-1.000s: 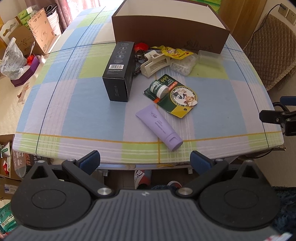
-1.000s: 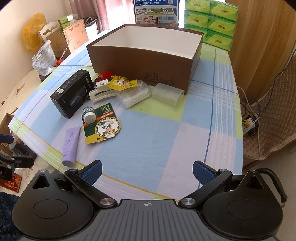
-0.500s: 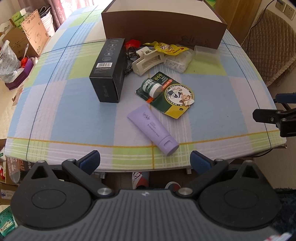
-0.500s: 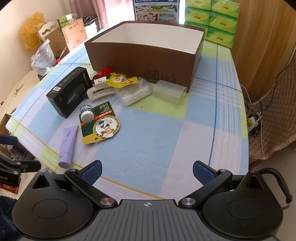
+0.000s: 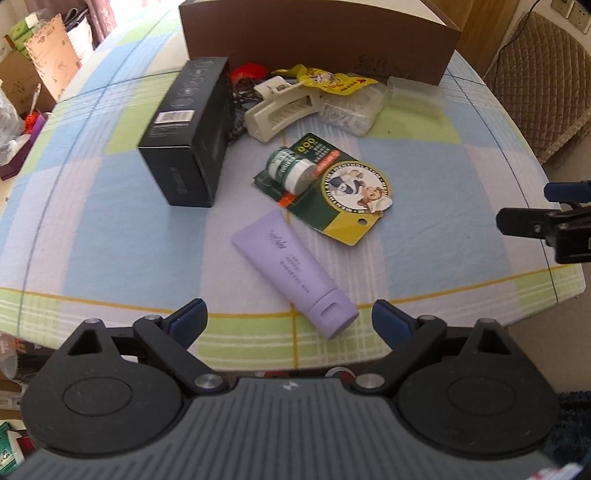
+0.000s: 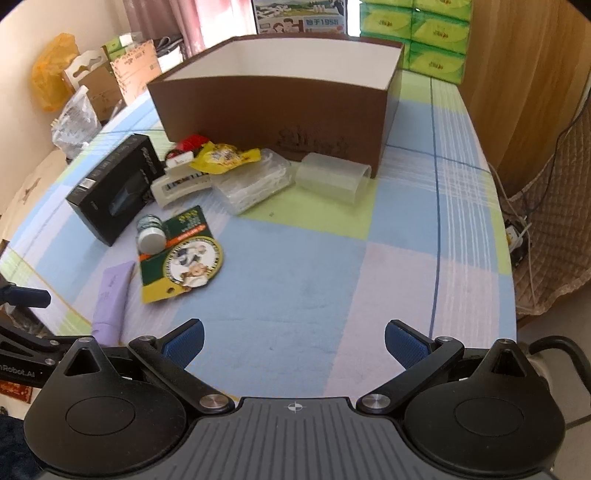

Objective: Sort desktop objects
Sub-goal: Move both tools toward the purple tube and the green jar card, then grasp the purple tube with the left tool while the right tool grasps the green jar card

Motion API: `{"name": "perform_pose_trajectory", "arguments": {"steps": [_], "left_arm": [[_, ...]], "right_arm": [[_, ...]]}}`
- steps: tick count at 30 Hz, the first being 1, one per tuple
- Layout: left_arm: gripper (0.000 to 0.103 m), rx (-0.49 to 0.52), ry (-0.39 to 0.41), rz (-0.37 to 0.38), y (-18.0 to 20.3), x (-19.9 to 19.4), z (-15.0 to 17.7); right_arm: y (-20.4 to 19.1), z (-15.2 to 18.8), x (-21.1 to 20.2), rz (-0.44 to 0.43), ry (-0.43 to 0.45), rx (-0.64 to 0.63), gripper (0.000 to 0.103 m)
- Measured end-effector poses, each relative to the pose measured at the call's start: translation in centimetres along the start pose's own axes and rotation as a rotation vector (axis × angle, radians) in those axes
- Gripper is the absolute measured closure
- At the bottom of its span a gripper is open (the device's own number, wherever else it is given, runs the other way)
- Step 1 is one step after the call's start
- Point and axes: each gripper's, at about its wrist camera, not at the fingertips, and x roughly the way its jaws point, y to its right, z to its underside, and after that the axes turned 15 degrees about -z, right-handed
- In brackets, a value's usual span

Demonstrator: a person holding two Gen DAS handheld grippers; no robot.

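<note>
Loose items lie on a checked tablecloth in front of a brown open box (image 5: 317, 37) (image 6: 273, 99). A purple tube (image 5: 295, 266) (image 6: 112, 295) is nearest the front edge. Behind it lie a green carded jar pack (image 5: 325, 188) (image 6: 177, 254), a black carton (image 5: 192, 133) (image 6: 118, 188), a cream hair clip (image 5: 280, 107), a yellow snack packet (image 5: 328, 79) (image 6: 225, 157) and clear plastic cases (image 6: 332, 177). My left gripper (image 5: 290, 323) is open, just short of the tube's cap. Over bare cloth at the table's right front my right gripper (image 6: 293, 341) is open and empty.
Green tissue packs (image 6: 436, 33) are stacked behind the box. Cardboard boxes and bags (image 6: 85, 85) stand off the table's left side. A quilted chair (image 5: 543, 74) and cables (image 6: 521, 236) are on the right. The table's front edge (image 5: 258, 354) lies under my left gripper.
Both grippers have moved forward toward the table, so the objects loom larger. The left one has closed in on the purple tube. Nothing on the table has shifted.
</note>
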Motion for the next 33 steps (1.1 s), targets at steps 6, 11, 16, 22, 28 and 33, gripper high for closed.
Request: {"name": "perform_pose_trajectory", "arguments": {"steps": [6,11,16,22,28,33], "left_arm": [[0.015,0.003,-0.024,0.03,0.5,1.3,-0.9],[0.016,0.014,-0.042,0.019,0.4,2.0,-2.0],[0.021,0.016,-0.075,0.04,0.4,3.0,-2.6],[0.031,0.047,-0.094,0.024,1.0,4.6,-3.0],[0.057,0.061,-0.05,0.004,-0.1,4.5,-2.8],[0.066,0.076,-0.025,0.003,-1.3,4.6,-2.4]], "right_arm": [[0.8,0.3,0.6,0.005,-0.013,0.013,0.002],[1.4,0.3,0.7,0.013,-0.014,0.028,0.002],[2.0,0.4,0.7,0.024,-0.018,0.048,0.002],[2.6,0.5,0.7,0.031,-0.026,0.066,0.002],[2.9,0.6,0.7,0.035,-0.033,0.072,0.002],[3.1,0.5,1.0,0.038,-0.033,0.074,0.002]]}}
